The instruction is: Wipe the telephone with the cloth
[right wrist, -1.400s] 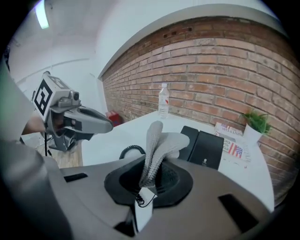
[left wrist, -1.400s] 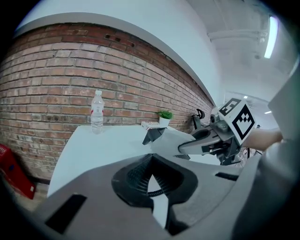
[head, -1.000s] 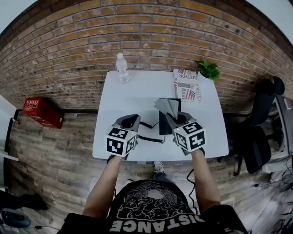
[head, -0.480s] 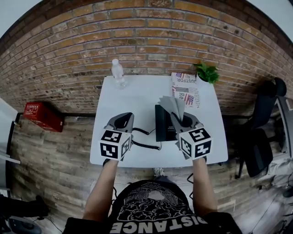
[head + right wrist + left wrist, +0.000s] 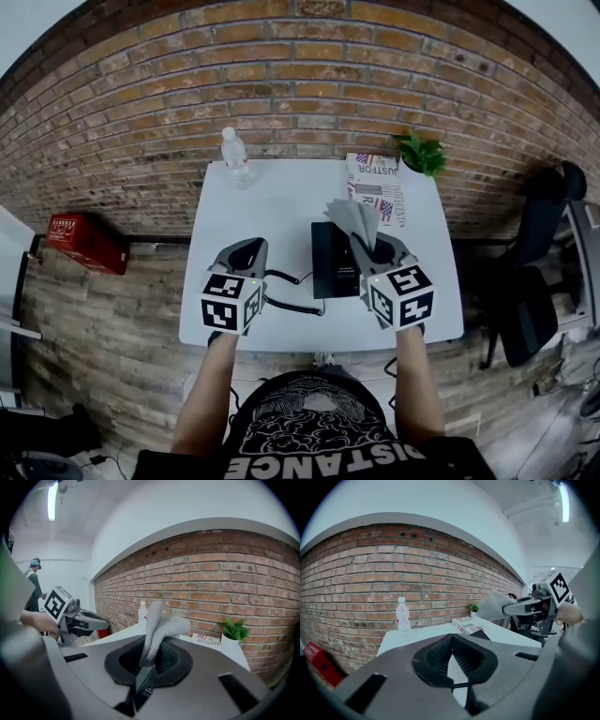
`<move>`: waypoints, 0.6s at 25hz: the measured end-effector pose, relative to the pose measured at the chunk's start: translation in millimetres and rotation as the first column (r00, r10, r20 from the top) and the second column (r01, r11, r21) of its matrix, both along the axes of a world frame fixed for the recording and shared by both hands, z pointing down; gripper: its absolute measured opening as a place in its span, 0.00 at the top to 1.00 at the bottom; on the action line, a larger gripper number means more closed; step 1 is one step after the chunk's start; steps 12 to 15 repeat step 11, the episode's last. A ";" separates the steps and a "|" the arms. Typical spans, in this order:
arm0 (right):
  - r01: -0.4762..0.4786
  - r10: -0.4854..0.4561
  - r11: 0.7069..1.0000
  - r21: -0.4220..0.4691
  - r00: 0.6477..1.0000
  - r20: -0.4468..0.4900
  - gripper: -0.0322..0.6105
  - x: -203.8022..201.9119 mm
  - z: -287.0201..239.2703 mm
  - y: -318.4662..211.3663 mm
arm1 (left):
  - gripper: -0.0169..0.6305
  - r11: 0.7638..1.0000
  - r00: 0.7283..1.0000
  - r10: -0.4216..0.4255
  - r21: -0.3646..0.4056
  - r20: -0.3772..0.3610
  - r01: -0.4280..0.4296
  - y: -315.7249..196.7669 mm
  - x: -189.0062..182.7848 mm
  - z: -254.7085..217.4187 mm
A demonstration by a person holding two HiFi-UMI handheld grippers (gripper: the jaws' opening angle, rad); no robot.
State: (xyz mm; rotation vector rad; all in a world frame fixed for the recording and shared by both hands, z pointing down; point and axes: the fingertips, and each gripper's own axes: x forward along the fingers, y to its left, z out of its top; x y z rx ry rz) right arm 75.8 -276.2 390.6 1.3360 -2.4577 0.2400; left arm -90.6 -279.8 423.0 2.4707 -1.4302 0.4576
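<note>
The black telephone (image 5: pixel 334 260) lies on the white table (image 5: pixel 281 206), and its coiled cord (image 5: pixel 291 305) trails left toward my left gripper (image 5: pixel 246 253). That gripper is shut with nothing between its pads, hovering just left of the phone near the table's front edge. My right gripper (image 5: pixel 375 246) is shut on a grey cloth (image 5: pixel 356 220), which stands up out of the jaws above the phone's right edge. In the right gripper view the cloth (image 5: pixel 161 625) droops over the jaws. From the left gripper view the cloth (image 5: pixel 492 605) and a corner of the phone (image 5: pixel 480 633) show.
A water bottle (image 5: pixel 234 157) stands at the table's back left. A magazine (image 5: pixel 377 186) and a small potted plant (image 5: pixel 421 150) are at the back right by the brick wall. A red box (image 5: pixel 84 242) sits on the floor to the left, an office chair (image 5: pixel 534 272) to the right.
Both grippers have drawn back toward the table's front edge. The right one carried the cloth from over the phone toward its right side, and the left one moved a little left.
</note>
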 end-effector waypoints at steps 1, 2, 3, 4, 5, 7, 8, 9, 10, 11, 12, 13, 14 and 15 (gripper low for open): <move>0.003 -0.003 1.000 -0.001 1.000 0.005 0.93 -0.2 -0.2 0.0 | 0.96 1.000 1.000 0.003 -0.001 0.004 -0.003 -0.5 0.7 0.1; 0.006 -0.006 1.000 -0.002 1.000 0.010 0.93 -0.6 -0.5 0.1 | 0.96 1.000 1.000 0.004 -0.002 0.006 -0.004 -0.9 0.9 0.0; 0.009 -0.009 1.000 -0.003 1.000 0.013 0.93 -0.9 -0.3 0.2 | 0.96 1.000 1.000 0.003 -0.002 0.006 -0.003 -1.4 1.1 0.0; 0.012 -0.012 1.000 -0.003 1.000 0.012 0.93 -1.2 0.6 0.1 | 0.96 1.000 1.000 0.003 -0.002 0.006 -0.003 -1.8 1.2 0.2; 0.014 -0.014 1.000 -0.004 1.000 0.010 0.93 -1.4 1.7 0.0 | 0.96 1.000 1.000 0.003 -0.002 0.006 -0.003 -2.2 1.5 0.5; 0.018 -0.018 1.000 -0.005 1.000 0.009 0.93 -1.9 3.2 0.2 | 0.96 1.000 1.000 0.004 -0.004 0.006 -0.004 -2.8 2.1 1.4; 0.020 -0.020 1.000 -0.006 1.000 0.010 0.93 -2.3 3.5 0.6 | 0.96 1.000 1.000 0.005 -0.005 0.007 -0.005 -2.7 2.2 1.6; 0.022 -0.022 1.000 -0.006 1.000 0.011 0.93 -2.8 3.5 1.1 | 0.96 1.000 1.000 0.006 -0.005 0.007 -0.006 -2.6 2.2 1.7; 0.025 -0.025 1.000 -0.007 1.000 0.011 0.93 -3.3 3.5 1.7 | 0.96 1.000 1.000 0.006 -0.006 0.008 -0.006 -2.3 2.3 1.5; 0.027 -0.027 1.000 -0.008 1.000 0.012 0.93 -3.8 3.5 2.3 | 0.96 1.000 1.000 0.007 -0.006 0.008 -0.007 -2.1 2.3 1.3; 0.027 -0.027 1.000 -0.008 1.000 0.012 0.93 -3.8 3.5 2.3 | 0.96 1.000 1.000 0.007 -0.006 0.008 -0.007 -2.1 2.3 1.3; 0.027 -0.027 1.000 -0.008 1.000 0.012 0.93 -3.8 3.5 2.3 | 0.96 1.000 1.000 0.007 -0.006 0.008 -0.007 -2.1 2.3 1.3; 0.027 -0.027 1.000 -0.008 1.000 0.012 0.93 -3.8 3.5 2.3 | 0.96 1.000 1.000 0.007 -0.006 0.008 -0.007 -2.1 2.3 1.3; 0.027 -0.027 1.000 -0.008 1.000 0.012 0.93 -3.8 3.5 2.3 | 0.96 1.000 1.000 0.007 -0.006 0.008 -0.007 -2.1 2.3 1.3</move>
